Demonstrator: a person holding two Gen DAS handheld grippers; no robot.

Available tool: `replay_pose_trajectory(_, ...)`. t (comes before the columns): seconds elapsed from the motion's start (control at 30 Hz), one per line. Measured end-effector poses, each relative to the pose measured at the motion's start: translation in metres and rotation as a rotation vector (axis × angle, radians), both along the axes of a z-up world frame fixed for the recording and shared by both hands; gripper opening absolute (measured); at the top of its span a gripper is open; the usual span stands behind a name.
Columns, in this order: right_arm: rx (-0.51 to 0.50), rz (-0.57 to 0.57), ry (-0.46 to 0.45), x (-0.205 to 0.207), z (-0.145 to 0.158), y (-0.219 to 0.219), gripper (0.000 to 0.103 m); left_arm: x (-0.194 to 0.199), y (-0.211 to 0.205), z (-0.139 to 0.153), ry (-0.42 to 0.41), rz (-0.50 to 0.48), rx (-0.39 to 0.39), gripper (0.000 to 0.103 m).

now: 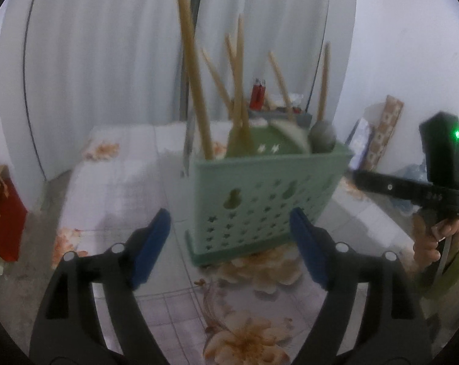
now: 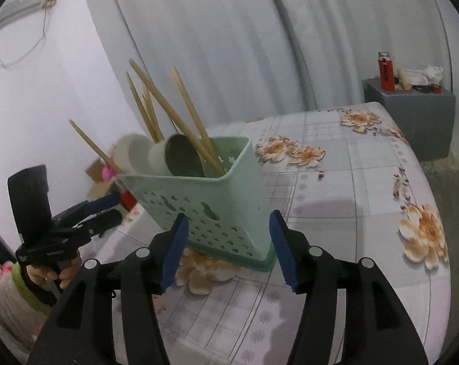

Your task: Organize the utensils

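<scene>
The green perforated caddy (image 2: 217, 210) stands on the flowered tablecloth (image 2: 366, 213), already bristling with wooden chopsticks (image 2: 180, 115) and a few spoons (image 2: 180, 155), so the sorting looks close to finished. Both tools are let go: the left gripper (image 1: 229, 243) hangs spread wide in front of the caddy with nothing in it, and the right gripper (image 2: 226, 249) sits parted around the caddy's near corner, pads not pressing. I reckon the next move is hunting for any stray utensil or backing off.
</scene>
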State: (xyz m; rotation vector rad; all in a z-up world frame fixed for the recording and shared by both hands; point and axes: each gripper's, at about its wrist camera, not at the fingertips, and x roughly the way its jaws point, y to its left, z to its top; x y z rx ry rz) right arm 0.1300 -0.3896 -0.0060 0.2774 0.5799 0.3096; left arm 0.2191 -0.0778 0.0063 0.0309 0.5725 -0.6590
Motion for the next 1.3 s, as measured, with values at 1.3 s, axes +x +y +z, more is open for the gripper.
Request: replay_pose_trajectory(1.3,-0.192,0.06,0.062,-0.043,-0.019,0.042,0.058,-0.057,0.001,-0.017,0.185,0.061,-0.111,0.076)
